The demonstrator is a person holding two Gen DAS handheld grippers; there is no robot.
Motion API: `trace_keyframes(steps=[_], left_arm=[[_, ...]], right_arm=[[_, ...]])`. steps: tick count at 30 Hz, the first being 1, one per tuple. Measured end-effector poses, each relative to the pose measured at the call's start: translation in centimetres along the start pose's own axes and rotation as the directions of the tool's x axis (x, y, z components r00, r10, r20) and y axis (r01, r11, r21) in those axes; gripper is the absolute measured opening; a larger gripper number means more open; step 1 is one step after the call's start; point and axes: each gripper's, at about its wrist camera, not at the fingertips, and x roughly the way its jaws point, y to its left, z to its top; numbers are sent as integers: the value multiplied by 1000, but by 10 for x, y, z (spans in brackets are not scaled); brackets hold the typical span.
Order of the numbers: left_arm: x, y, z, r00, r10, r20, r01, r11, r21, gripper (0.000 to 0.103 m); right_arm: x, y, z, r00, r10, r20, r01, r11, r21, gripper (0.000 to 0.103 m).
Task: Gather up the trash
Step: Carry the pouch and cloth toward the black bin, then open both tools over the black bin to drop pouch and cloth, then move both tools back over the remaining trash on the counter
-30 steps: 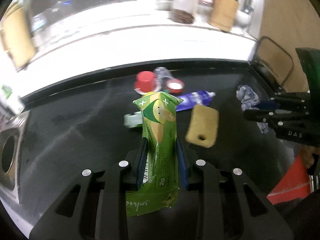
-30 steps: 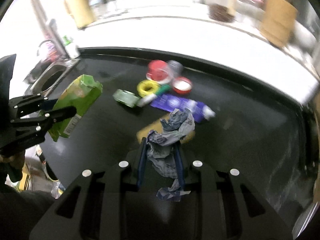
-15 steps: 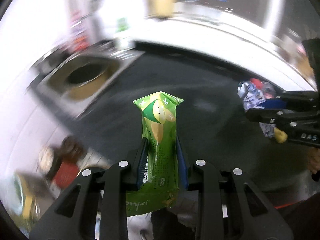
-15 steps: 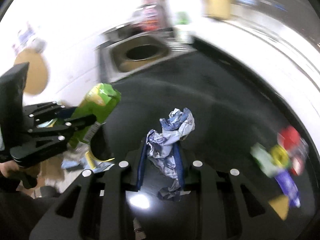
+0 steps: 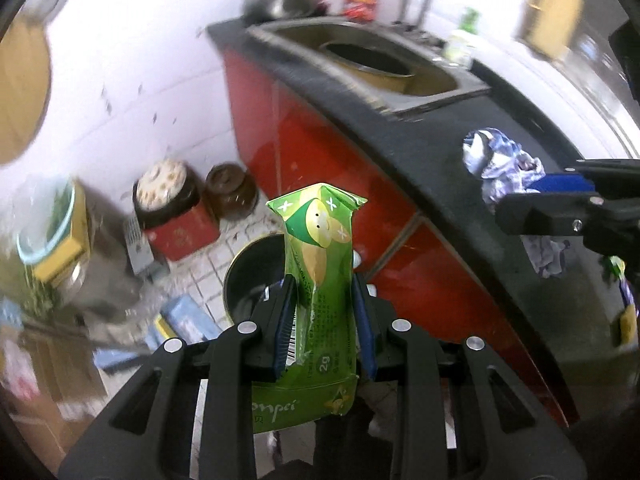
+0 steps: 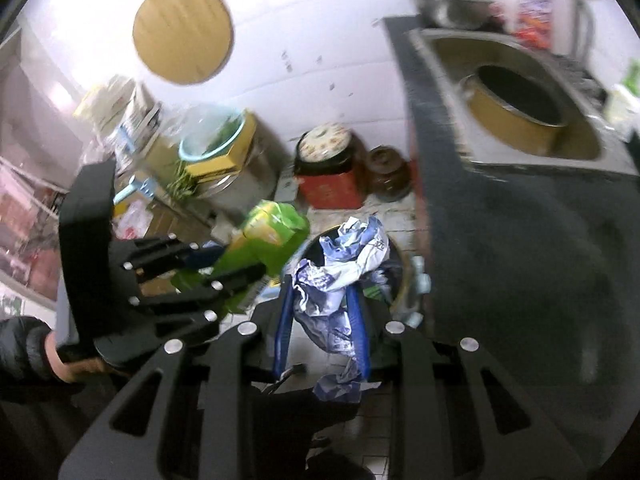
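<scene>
On green packet (image 5: 318,280): "2g", "ompei".

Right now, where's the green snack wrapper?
In the left wrist view the green snack wrapper is clamped upright in the left gripper, over the dark bin on the floor beside the red cabinet.

sink (image 5: 424,80) in black counter (image 5: 460,184) | red cabinet (image 5: 320,152) | blurred, perhaps jars (image 5: 230,188) on floor

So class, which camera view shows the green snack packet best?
The left wrist view: the green snack packet stands upright and sharp in the left gripper. The right wrist view shows it blurred, sideways, partly hidden.
</scene>
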Motion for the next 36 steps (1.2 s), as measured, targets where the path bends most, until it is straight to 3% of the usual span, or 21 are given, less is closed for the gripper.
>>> trace_keyframes(steps=[8, 14, 16, 17, 18, 19, 24, 30, 34, 36], left_arm=[[61, 51, -4, 999, -23, -47, 19, 996, -83, 28], [100, 72, -1, 995, -60, -84, 50, 991, -123, 30], [111, 78, -3, 993, -61, -99, 48, 990, -130, 34], [114, 79, -3, 992, -67, -104, 53, 990, -132, 48], [115, 80, -4, 992, -69, -104, 55, 989, -136, 68], [115, 80, -5, 994, -58, -94, 45, 990, -135, 74], [113, 84, -7, 994, -60, -91, 46, 988, -148, 79], [93, 76, -3, 996, -45, -75, 36, 993, -116, 82], [73, 56, 9, 998, -13, -60, 10, 999, -44, 85], [61, 41, 17, 999, -11, -46, 10, 1000, -6, 93]], right_arm=[[99, 6, 51, 992, 19, -126, -23, 999, -26, 27], [149, -5, 70, 985, 26, -173, -30, 999, -19, 28], [159, -5, 74, 982, 25, -187, -29, 999, -19, 47], [161, -4, 76, 983, 25, -180, -30, 999, -20, 68], [161, -4, 78, 985, 22, -170, -27, 999, -25, 79], [162, -5, 80, 987, 19, -162, -24, 999, -28, 80], [160, -10, 84, 988, 35, -153, -38, 999, -15, 80], [129, -11, 76, 992, 29, -119, -32, 999, -16, 81], [83, -16, 64, 998, 18, -54, -17, 1000, 16, 84], [54, -21, 55, 1000, 1, -13, 0, 999, 39, 91]])
